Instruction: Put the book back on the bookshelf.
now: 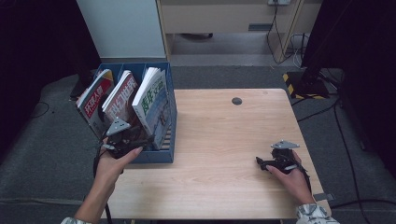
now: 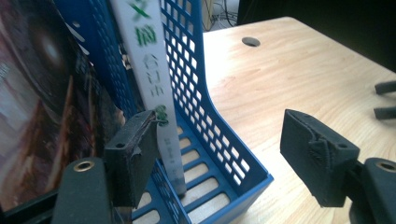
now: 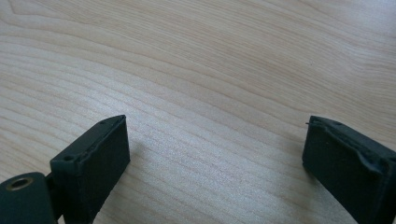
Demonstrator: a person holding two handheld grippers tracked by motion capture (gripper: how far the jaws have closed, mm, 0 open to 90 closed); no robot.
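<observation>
A blue mesh file rack [image 1: 166, 154] with three compartments stands on the left part of the wooden table [image 1: 224, 135]. Each compartment holds one tilted magazine: a red-titled one [image 1: 95, 100], a second [image 1: 120, 95] in the middle, and a white-and-green one [image 1: 152, 102] on the right. My left gripper [image 1: 142, 140] is at the rack's near end. In the left gripper view it [image 2: 224, 158] stands open, with the right magazine's white spine [image 2: 152, 88] and the rack's side wall [image 2: 201, 102] between its jaws. My right gripper [image 1: 258, 162] rests open on the table at the right, over bare wood [image 3: 215, 158].
A round cable hole [image 1: 236, 101] sits near the table's far edge. The right gripper's jaw tips [image 2: 385, 100] show at the edge of the left gripper view. Grey carpet surrounds the table, and cables and a black stand [image 1: 308, 79] lie beyond the far right corner.
</observation>
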